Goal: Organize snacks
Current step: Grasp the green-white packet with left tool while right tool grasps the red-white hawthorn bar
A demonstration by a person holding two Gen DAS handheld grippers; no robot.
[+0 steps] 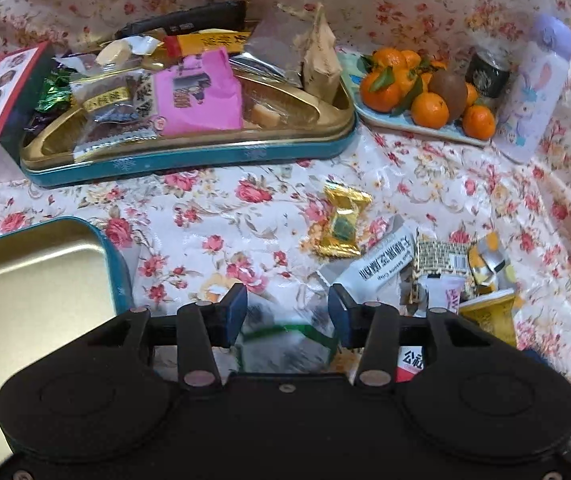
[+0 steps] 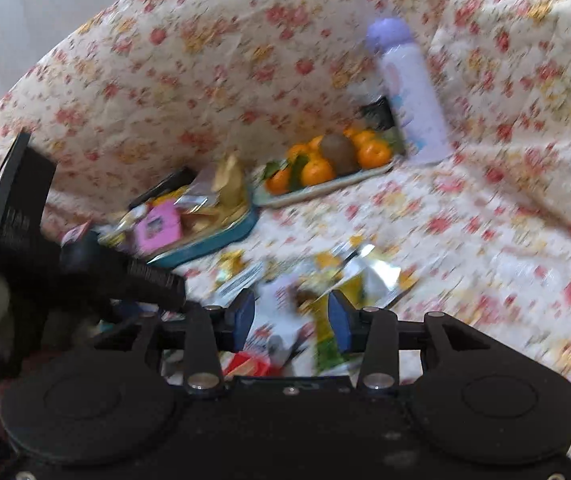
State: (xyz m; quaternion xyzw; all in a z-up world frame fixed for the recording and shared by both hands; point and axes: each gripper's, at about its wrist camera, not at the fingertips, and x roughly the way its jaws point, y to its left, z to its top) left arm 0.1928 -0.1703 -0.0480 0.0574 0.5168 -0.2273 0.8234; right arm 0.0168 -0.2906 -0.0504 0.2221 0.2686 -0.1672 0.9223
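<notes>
A teal tin with a gold inside [image 1: 189, 156] holds several snacks, among them a pink packet [image 1: 197, 92]. It also shows in the right wrist view [image 2: 205, 246]. Loose snacks lie on the floral cloth: a gold candy [image 1: 341, 220], a white bar [image 1: 373, 264] and a checked packet [image 1: 441, 260]. My left gripper [image 1: 287, 314] is open, low over a clear packet with a green band [image 1: 285, 340] that lies between its fingers. My right gripper [image 2: 290, 318] is open over the blurred snack pile [image 2: 349, 276], empty.
The tin's lid [image 1: 33, 280] lies upside down at the left. A plate of tangerines and a kiwi [image 1: 421, 96] stands behind, with a purple bottle [image 1: 533, 92] and a dark jar [image 1: 487, 70]. A red box [image 1: 1, 92] is at far left. The left gripper's body [image 2: 17, 240] fills the right view's left.
</notes>
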